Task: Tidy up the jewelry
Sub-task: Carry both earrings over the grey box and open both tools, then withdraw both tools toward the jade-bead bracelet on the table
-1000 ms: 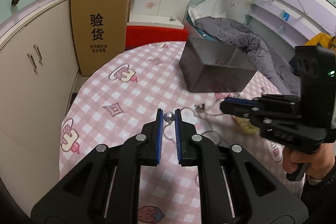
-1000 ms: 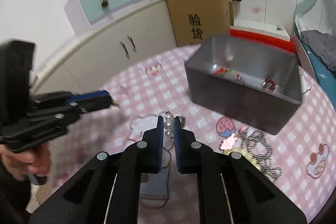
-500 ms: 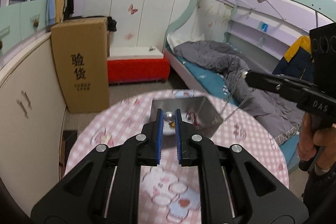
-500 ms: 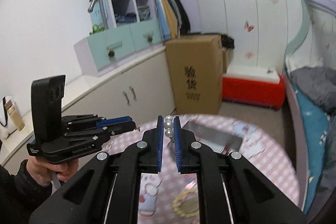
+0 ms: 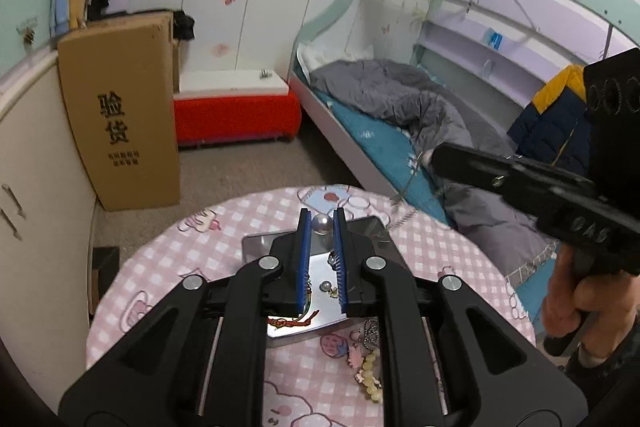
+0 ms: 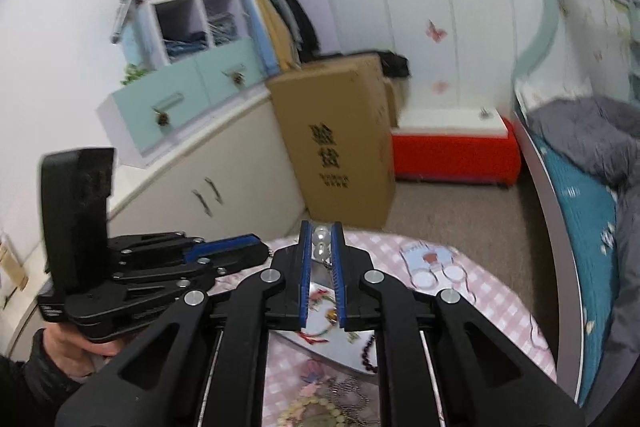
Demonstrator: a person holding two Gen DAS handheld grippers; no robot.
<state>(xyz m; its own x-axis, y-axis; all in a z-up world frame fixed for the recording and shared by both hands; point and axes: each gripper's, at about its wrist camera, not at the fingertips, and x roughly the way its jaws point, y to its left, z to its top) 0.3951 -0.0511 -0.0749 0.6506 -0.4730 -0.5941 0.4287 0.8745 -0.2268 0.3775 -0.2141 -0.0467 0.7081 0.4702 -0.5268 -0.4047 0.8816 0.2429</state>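
Only left view shows right gripper's (image 5: 434, 159) dangling chain (image 5: 404, 193).

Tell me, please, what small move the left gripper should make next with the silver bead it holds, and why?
Probably lower it a little, then open. The left gripper is shut on the silver bead and sits raised above the grey box, where a red cord and a small pearl already lie, so releasing lower should keep the bead from bouncing out.
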